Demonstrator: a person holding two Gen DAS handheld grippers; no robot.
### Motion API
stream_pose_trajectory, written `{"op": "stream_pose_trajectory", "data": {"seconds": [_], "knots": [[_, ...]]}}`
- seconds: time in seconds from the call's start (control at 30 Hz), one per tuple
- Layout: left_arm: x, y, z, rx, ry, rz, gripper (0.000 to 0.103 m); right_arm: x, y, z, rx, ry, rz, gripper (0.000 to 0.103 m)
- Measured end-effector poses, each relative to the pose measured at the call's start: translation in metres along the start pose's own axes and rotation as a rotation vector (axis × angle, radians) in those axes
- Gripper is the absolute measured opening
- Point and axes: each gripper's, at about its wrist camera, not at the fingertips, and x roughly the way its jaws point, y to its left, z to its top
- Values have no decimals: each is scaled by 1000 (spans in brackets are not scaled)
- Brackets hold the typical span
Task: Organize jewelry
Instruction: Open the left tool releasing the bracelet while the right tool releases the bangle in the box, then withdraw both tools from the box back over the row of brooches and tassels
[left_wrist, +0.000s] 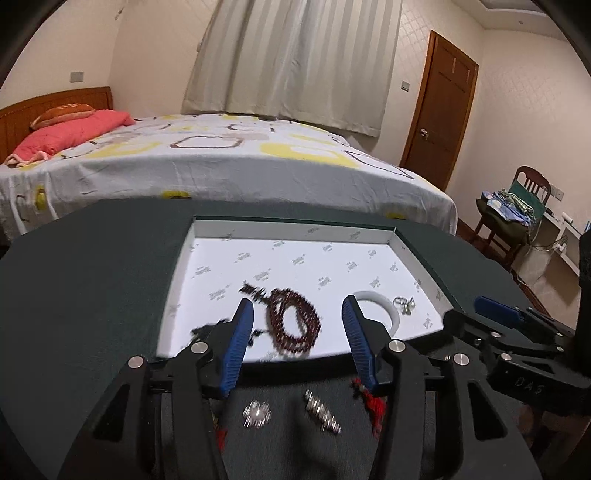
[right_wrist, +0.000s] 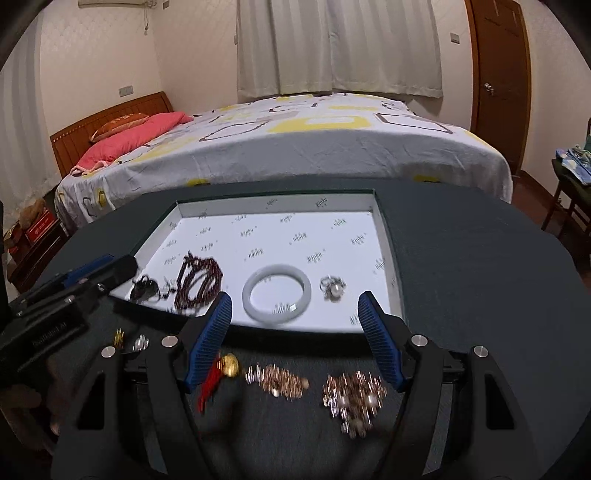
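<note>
Behind the dark green felt worktop (right_wrist: 461, 258) stood a bed with a white-and-yellow patterned sheet (right_wrist: 295, 147), pale curtains and a brown wooden door. On the felt lay a shallow white tray with small printed marks (right_wrist: 280, 206), and several pieces were already in it: a coil of dark red beads (left_wrist: 293, 321), a smooth white bangle (right_wrist: 277, 295), a small silver ring with a pale stone (right_wrist: 332, 288) and, at the left edge, a tangle of dark beads (right_wrist: 146, 288). Loose pieces remained on the felt in front of the tray — a gold bell with a red tassel (right_wrist: 229, 365), a rose-gold chain heap (right_wrist: 280, 380), a larger cluster of gold and pearl beads (right_wrist: 354, 398), a round silver brooch (left_wrist: 256, 412) and a silver linked bar (left_wrist: 321, 411). The left hand-held gripper (left_wrist: 297, 347) had its jaws apart with nothing between them, the red beads lying in the tray beyond; the right hand-held gripper (right_wrist: 295, 339) was also apart and empty, above the loose heaps. From here the likely trouble would be the tangled heaps: a pinch on one strand could drag its neighbours, or let a thin chain slip from the ribbed pads. A piece set down on the bangle or beads could also knot with them.
</note>
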Motion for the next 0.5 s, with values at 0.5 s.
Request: {"op": "stream_pose_trajectory", "data": {"seconds": [0.5], "knots": [[-37,1,-48,2,35,68,50,-22,-9,-59,26,82,-11,57]]}}
